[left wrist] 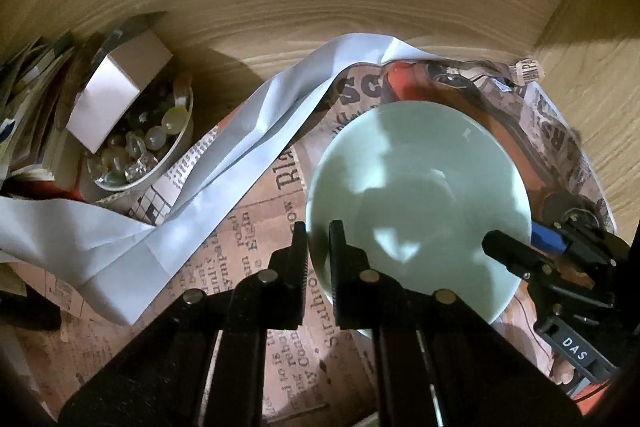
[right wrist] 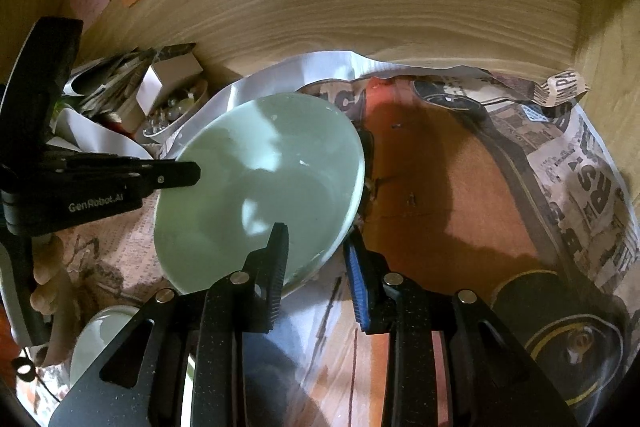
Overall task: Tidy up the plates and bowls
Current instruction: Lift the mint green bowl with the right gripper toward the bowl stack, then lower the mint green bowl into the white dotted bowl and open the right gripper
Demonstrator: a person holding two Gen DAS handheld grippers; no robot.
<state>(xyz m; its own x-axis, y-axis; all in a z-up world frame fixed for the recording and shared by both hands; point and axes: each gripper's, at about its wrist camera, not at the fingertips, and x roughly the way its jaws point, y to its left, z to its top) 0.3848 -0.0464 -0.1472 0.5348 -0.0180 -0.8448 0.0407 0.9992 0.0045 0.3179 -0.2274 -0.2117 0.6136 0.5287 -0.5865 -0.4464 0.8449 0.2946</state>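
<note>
A pale green bowl [left wrist: 420, 187] rests on newspaper lining inside a wooden cupboard. My left gripper [left wrist: 319, 231] is shut on the bowl's left rim, one finger outside and one inside. From the right wrist view the same bowl [right wrist: 260, 179] looks tilted, and my right gripper [right wrist: 318, 247] is shut on its near right rim, with the black finger inside and the blue-padded finger [right wrist: 356, 271] outside. The left gripper [right wrist: 176, 175] reaches in from the left there. The right gripper's inner finger [left wrist: 500, 245] shows over the bowl's right edge in the left wrist view.
A shallow dish of glass beads [left wrist: 140, 147] with a white box on it stands back left, beside stacked papers. A long white paper strip [left wrist: 240, 131] lies across the lining. A second pale dish [right wrist: 100, 335] and a hand [right wrist: 48, 287] are lower left; a dark round object [right wrist: 572, 339] sits lower right.
</note>
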